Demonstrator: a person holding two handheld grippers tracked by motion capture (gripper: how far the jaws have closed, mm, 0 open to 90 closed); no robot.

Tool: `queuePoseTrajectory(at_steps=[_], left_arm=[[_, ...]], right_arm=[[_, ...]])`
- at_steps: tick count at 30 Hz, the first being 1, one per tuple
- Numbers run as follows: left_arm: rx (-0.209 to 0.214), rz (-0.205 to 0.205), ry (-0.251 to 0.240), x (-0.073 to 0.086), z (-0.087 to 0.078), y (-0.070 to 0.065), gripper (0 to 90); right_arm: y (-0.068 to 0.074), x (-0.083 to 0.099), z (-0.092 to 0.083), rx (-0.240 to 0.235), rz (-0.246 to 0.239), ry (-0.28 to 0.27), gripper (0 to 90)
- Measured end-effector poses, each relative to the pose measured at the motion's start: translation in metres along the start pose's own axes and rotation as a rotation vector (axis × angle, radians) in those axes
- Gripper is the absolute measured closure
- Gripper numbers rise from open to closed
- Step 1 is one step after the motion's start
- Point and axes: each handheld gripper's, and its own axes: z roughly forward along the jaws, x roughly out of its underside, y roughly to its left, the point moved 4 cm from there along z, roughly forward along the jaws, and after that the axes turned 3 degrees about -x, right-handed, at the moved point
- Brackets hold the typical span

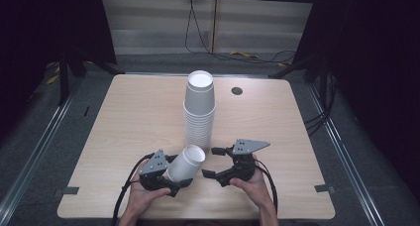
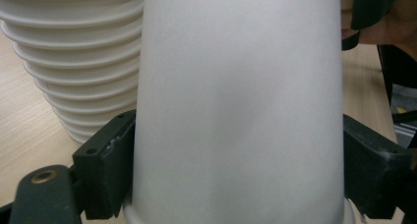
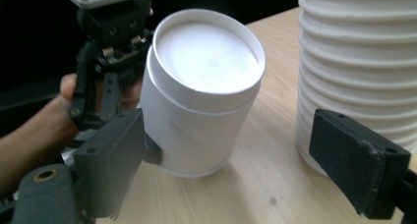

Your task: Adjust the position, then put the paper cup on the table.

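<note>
My left gripper (image 1: 171, 179) is shut on a single white paper cup (image 1: 186, 162), its jaws pressing the cup's two sides low near the rolled rim (image 2: 238, 111). The cup lies tilted, its closed base pointing up and right toward my right gripper (image 1: 213, 162). In the right gripper view the recessed base of the cup (image 3: 206, 71) faces me, and my right gripper (image 3: 236, 170) stands open just in front of it with nothing between its pads. A tall stack of white cups (image 1: 199, 112) stands upright right behind both grippers.
The stack of cups (image 3: 359, 62) is close on one side of the right jaw and beside the held cup (image 2: 74, 62). A small dark grommet (image 1: 236, 90) sits at the far side of the wooden table (image 1: 124, 127). Both hands rest near the front edge.
</note>
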Motion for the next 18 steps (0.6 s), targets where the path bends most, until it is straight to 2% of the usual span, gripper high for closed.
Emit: queuePoseTrajectory(at_steps=[7, 10, 12, 13, 15, 16, 18], left_arm=[[0.001, 0.018, 0.040, -0.0002, 0.0005, 0.0016, 14.0], [0.000, 0.030, 0.063, 0.0004, 0.0007, 0.0026, 14.0], [0.003, 0.028, 0.064, 0.0002, 0.0009, 0.0024, 14.0], [0.007, 0.031, 0.070, 0.0002, 0.0013, 0.0023, 14.0], [0.006, 0.029, 0.083, -0.0003, 0.0020, 0.0028, 14.0], [0.009, 0.032, 0.081, -0.0011, 0.0023, 0.0033, 14.0], [0.008, 0.034, 0.090, -0.0007, 0.0021, 0.0042, 14.0]], right_arm=[[-0.0010, 0.0019, -0.0003, 0.026, -0.019, 0.089, 13.8], [-0.0011, 0.0022, 0.0002, 0.041, -0.036, 0.165, 13.8], [-0.0012, 0.0022, 0.0007, 0.044, -0.041, 0.172, 13.8], [-0.0012, 0.0020, 0.0015, 0.053, -0.058, 0.206, 13.7], [-0.0014, 0.0021, 0.0019, 0.053, -0.063, 0.216, 13.7], [-0.0023, 0.0024, 0.0035, 0.059, -0.074, 0.254, 13.7], [-0.0027, 0.0022, 0.0038, 0.055, -0.076, 0.261, 13.7]])
